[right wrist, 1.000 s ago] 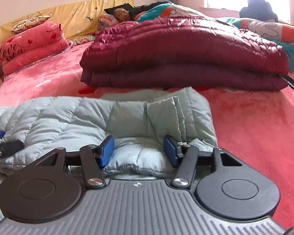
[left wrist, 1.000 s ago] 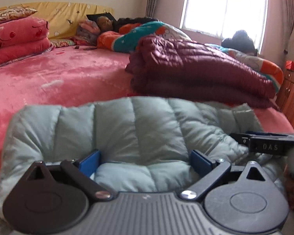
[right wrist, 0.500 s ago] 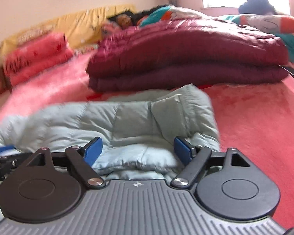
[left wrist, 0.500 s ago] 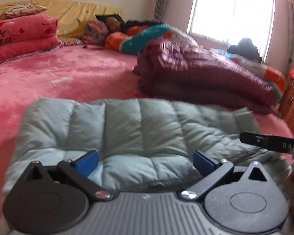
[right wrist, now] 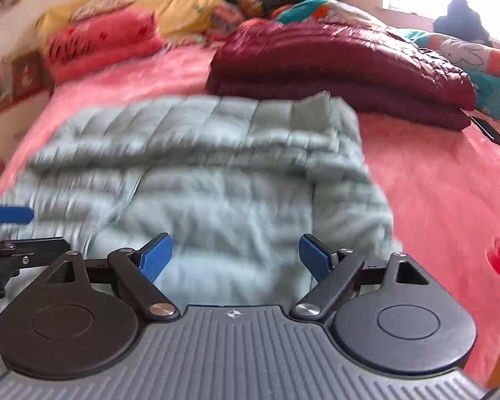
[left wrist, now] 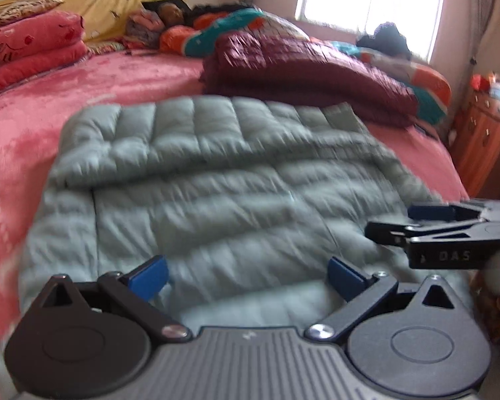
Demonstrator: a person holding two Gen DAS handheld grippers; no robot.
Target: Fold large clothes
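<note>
Left wrist view: the left gripper (left wrist: 246, 278) stands wide open and holds nothing, and the pale green puffer jacket (left wrist: 216, 180) lies folded on the pink bed (left wrist: 26, 123) just ahead of and below its fingers. Right wrist view: the right gripper (right wrist: 236, 258) is also spread wide and empty, with the jacket (right wrist: 216, 173) directly in front. A maroon coat (right wrist: 343, 63) lies beyond.

Left gripper (left wrist: 246, 278) low in frame, blue pads spread wide, nothing pinched between. Right gripper (right wrist: 236, 258) alongside, level with it, jaws likewise splayed full apart, empty, both angled forward and downward.
</note>
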